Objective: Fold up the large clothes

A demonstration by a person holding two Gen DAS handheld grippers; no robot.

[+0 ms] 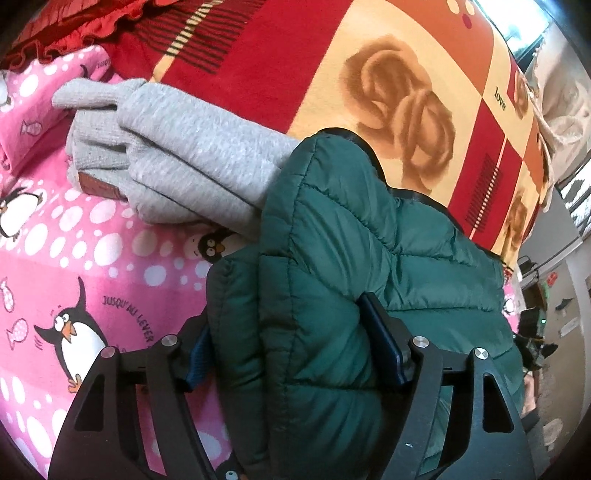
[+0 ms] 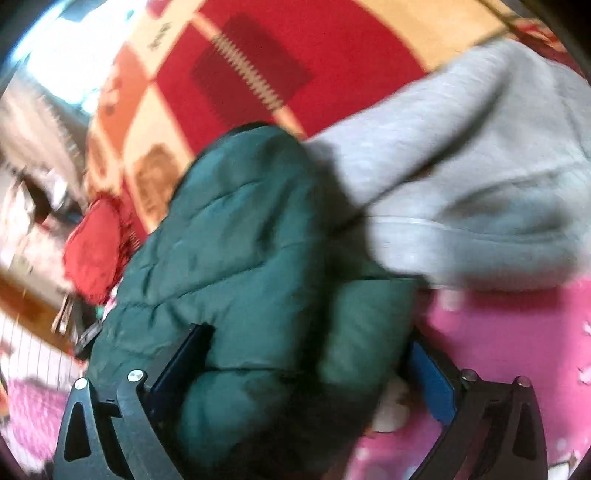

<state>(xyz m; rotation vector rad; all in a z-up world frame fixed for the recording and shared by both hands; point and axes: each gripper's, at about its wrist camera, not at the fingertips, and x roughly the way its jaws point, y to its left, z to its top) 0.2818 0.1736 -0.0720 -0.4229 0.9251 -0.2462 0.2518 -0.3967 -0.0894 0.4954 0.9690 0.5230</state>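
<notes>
A dark green puffer jacket (image 1: 332, 236) lies bunched on the bed. My left gripper (image 1: 288, 317) is shut on a thick fold of it, and both blue pads (image 1: 384, 339) dent the padding. In the blurred right wrist view the same jacket (image 2: 240, 229) fills the space between the fingers of my right gripper (image 2: 308, 336). Its left pad (image 2: 184, 362) lies against the fabric, while the right pad (image 2: 432, 384) stands slightly off it, so this gripper is open. A folded grey sweatshirt (image 1: 177, 147) lies just beyond the jacket, touching it; the right wrist view shows that sweatshirt (image 2: 472, 177) at the upper right.
The bed has a pink penguin-print sheet (image 1: 74, 266) and a red, orange and cream rose-patterned blanket (image 1: 388, 92). A red ruffled cushion (image 1: 74, 33) sits at the far left corner. The bed's edge and room clutter (image 1: 543, 317) lie to the right.
</notes>
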